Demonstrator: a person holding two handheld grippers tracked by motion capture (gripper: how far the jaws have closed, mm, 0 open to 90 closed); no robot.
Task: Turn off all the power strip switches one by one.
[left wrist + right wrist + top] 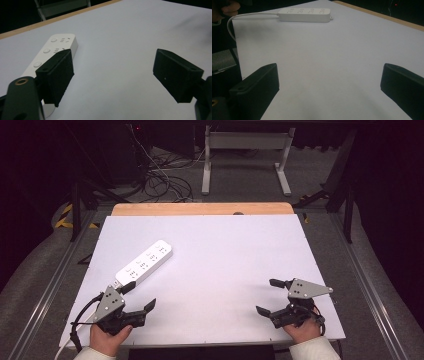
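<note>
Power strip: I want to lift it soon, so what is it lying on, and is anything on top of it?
The power strip lies flat on the white table with nothing on top. Its underside is hidden. The left gripper hovers open just short of its near end.

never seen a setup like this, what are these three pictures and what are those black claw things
The black claws are hand-held grippers. A person sits at the near edge of the table and holds one in each hand; there is no robot arm.

The high view comes from a fixed camera above the person, looking down on the white table. The left gripper is at the bottom left, the right gripper at the bottom right.

The other two pictures come from small cameras riding on the grippers, each looking out between its own two black jaws.

One thing lies on the table: a white power strip, just ahead of the left gripper, with its white cord running off toward the person.

Both grippers are open and hold nothing.
</note>
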